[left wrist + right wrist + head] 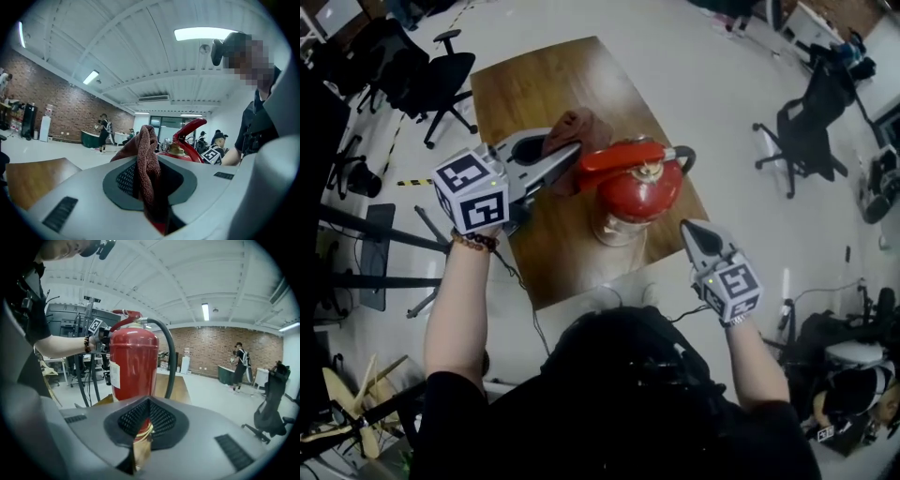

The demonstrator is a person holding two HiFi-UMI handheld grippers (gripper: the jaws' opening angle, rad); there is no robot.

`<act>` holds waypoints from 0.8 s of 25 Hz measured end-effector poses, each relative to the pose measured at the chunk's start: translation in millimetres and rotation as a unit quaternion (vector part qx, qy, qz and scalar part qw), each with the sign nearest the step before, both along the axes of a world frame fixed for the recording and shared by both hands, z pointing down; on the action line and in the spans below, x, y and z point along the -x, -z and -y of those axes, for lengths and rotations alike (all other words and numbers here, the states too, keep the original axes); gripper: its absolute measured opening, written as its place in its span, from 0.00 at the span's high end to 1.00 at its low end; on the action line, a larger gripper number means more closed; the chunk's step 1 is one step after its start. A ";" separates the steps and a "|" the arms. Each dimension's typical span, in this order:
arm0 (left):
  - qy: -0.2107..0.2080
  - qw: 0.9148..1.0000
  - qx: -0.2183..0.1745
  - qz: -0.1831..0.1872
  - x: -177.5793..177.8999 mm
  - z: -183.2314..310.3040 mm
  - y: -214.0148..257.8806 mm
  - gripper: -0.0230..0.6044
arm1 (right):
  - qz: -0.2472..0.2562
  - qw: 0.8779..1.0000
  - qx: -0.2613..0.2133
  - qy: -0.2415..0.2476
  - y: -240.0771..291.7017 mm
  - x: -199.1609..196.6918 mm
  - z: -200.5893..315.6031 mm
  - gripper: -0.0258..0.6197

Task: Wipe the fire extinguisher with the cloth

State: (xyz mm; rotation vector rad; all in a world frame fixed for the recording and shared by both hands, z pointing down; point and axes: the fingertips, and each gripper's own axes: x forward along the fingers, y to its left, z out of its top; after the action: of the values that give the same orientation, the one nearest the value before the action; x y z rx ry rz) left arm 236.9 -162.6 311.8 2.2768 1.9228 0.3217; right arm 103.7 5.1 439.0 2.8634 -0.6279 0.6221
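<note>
Seems mid-wipe at the top: pinches the cloth [147,159] in the left gripper's [567,159] fingers, just beside the handle of the fire extinguisher [637,192], upright on the tabletop [534,84]. Holds the right gripper [692,232] nearby, fingers pressed together (nothing between). Likely leaves the cylinder to do.

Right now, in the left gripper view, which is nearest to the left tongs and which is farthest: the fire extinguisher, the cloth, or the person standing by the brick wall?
1. cloth: pinched in the left tongs themselves, at the centre.
2. fire extinguisher: just behind the cloth, to its right.
3. standing person: far across the room, on the left.
</note>
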 end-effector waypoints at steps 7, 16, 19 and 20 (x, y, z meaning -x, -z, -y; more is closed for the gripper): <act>-0.088 0.996 0.002 0.008 4.1 -26.8 -3.1 0.87 | 0.004 0.999 0.012 -0.042 3.3 8.5 -8.6 0.92; -0.132 0.990 -0.010 0.039 1.1 -39.7 -30.3 0.87 | 0.006 0.998 0.014 -0.062 2.1 8.6 -14.5 0.92; -0.139 0.989 -0.011 0.055 -0.5 -40.9 -39.5 0.87 | 0.005 0.998 0.014 -0.063 1.7 7.8 -14.7 0.92; -0.140 0.988 -0.012 0.059 -1.1 -41.6 -43.2 0.87 | 0.006 0.998 0.014 -0.064 1.3 7.7 -15.1 0.92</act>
State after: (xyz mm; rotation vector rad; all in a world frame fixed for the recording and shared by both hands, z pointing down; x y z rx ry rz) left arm 238.0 -121.0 355.0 1.9500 2.1852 0.5029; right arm 96.0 20.2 437.7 2.8924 -0.4371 0.6617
